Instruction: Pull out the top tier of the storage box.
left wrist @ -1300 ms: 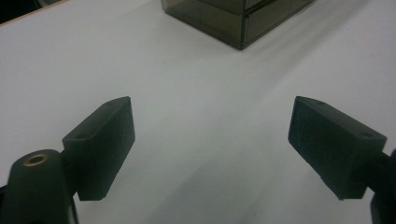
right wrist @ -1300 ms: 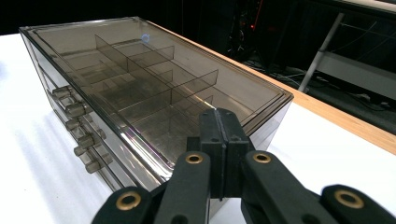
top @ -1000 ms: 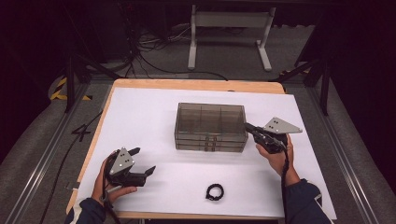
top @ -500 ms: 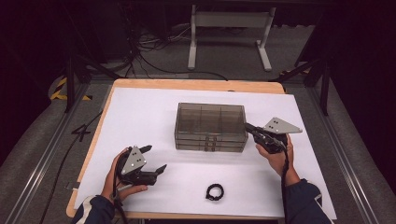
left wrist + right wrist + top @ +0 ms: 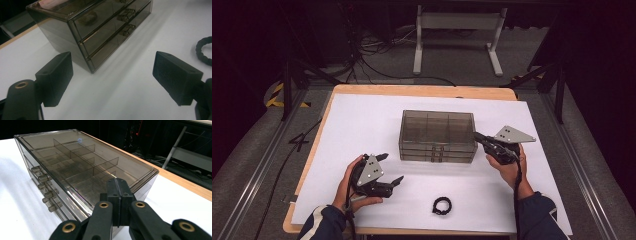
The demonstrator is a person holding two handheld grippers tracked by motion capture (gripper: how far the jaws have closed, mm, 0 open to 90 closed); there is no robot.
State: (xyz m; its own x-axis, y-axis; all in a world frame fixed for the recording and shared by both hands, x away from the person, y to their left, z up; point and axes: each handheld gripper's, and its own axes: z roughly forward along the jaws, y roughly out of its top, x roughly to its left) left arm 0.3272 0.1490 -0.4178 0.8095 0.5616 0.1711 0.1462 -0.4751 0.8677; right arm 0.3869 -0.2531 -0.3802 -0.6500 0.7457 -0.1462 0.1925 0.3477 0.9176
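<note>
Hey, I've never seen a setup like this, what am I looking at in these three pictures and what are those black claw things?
A person sits at a table holding a hand-held two-jaw gripper in each hand; no robot arm is involved. The high view looks down from above. The other two pictures come from cameras riding on each gripper, looking along its jaws.

The left gripper has its jaws wide apart and holds nothing. The right gripper has its jaws closed together, with nothing between them, at the right end of a smoky clear drawer box; whether it touches the box I can't tell. On the white sheet near the person lies a small black ring, possibly a hair tie.
</note>
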